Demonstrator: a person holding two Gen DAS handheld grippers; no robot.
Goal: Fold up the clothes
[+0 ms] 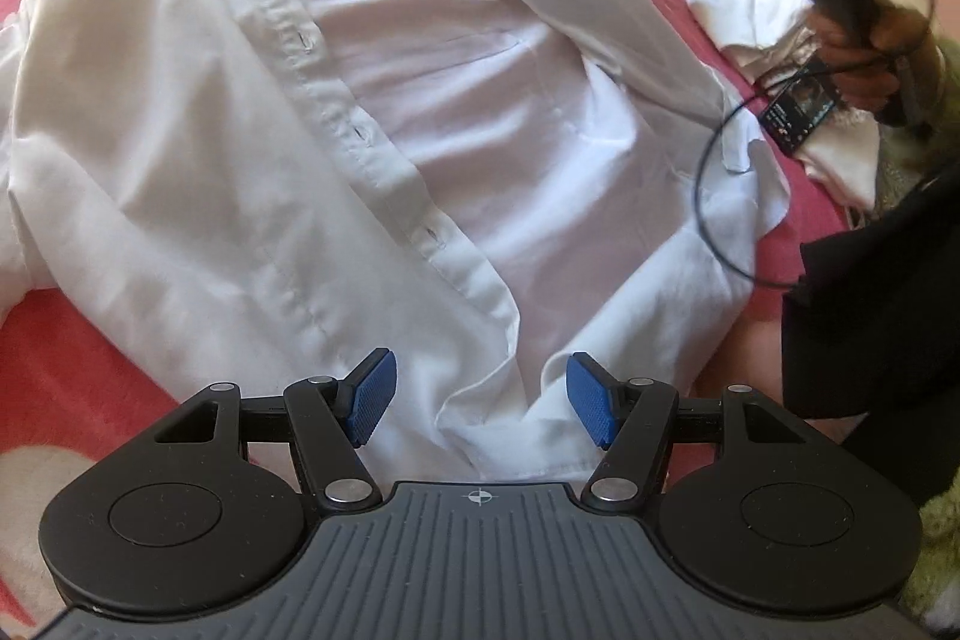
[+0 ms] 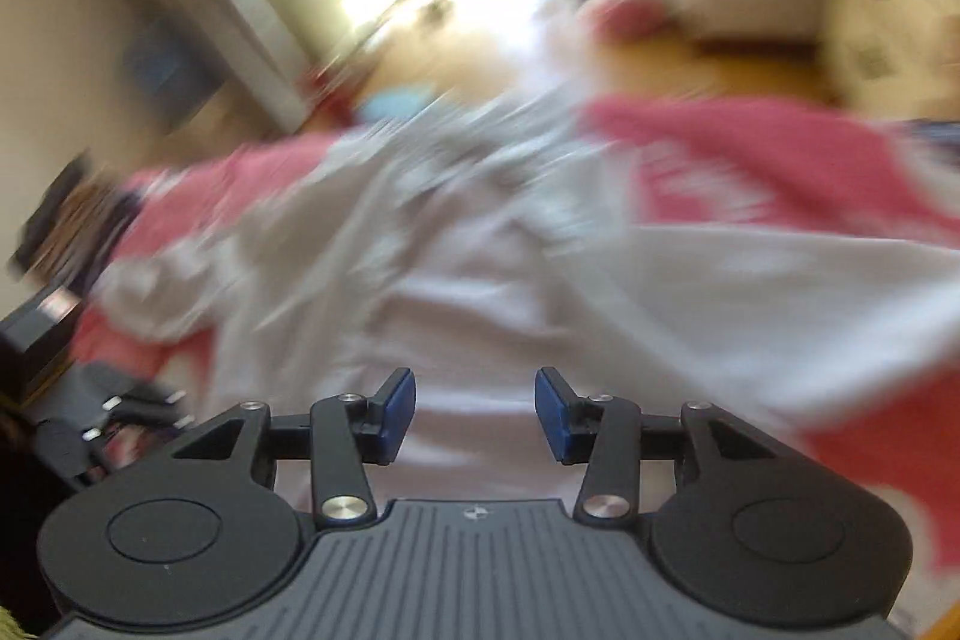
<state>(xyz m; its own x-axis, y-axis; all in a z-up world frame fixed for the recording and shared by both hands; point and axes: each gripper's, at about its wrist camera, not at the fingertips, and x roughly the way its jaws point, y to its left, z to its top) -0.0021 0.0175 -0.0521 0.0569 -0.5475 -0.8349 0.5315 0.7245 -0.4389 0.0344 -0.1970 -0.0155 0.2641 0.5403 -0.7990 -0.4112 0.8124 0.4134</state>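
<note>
I see a white button-up shirt (image 1: 336,118) spread face up and unbuttoned on a red patterned bedspread (image 1: 72,370), collar toward the far edge, hem toward me, so its long axis runs straight away from my left gripper (image 1: 480,397). That gripper hovers just above the hem with its blue pads apart and nothing between them; it is the nearer tool to the hem.

My right gripper (image 2: 474,415) is also parted and empty over the shirt's white cloth (image 2: 540,292), in a motion-blurred view. From the left camera it appears raised at the bedspread's right side. A black cable (image 1: 714,196) loops over the shirt's right edge and, I judge, could snag a fold. A phone (image 1: 798,106) and other white clothes (image 1: 762,10) lie near that edge.
</note>
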